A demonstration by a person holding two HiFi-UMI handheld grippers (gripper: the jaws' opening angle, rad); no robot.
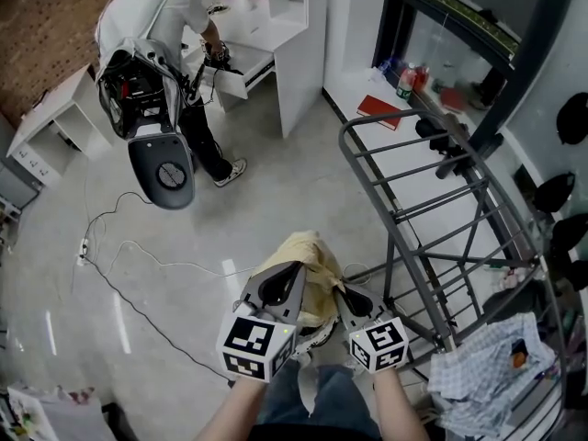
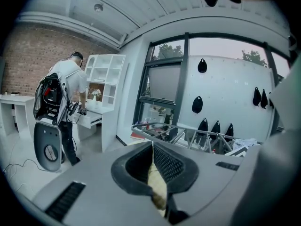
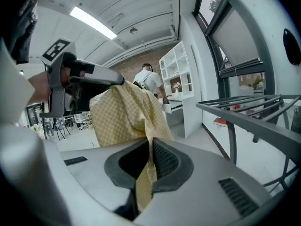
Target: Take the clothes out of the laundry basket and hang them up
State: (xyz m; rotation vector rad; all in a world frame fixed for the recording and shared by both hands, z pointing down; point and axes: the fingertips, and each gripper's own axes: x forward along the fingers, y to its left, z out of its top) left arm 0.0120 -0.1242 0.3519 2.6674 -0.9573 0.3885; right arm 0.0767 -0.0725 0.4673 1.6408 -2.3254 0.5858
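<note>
1. Head view: the left hand-held gripper (image 1: 278, 289) and the right hand-held gripper (image 1: 352, 299) hold a yellow checked garment (image 1: 312, 255) just left of the grey drying rack (image 1: 413, 214). A blue checked cloth (image 1: 487, 366) drapes over the rack's near end.
2. Left gripper view: its jaws are clamped together on a yellow fold.
3. Right gripper view: its jaws pinch the garment's edge, left of the rack.
</note>
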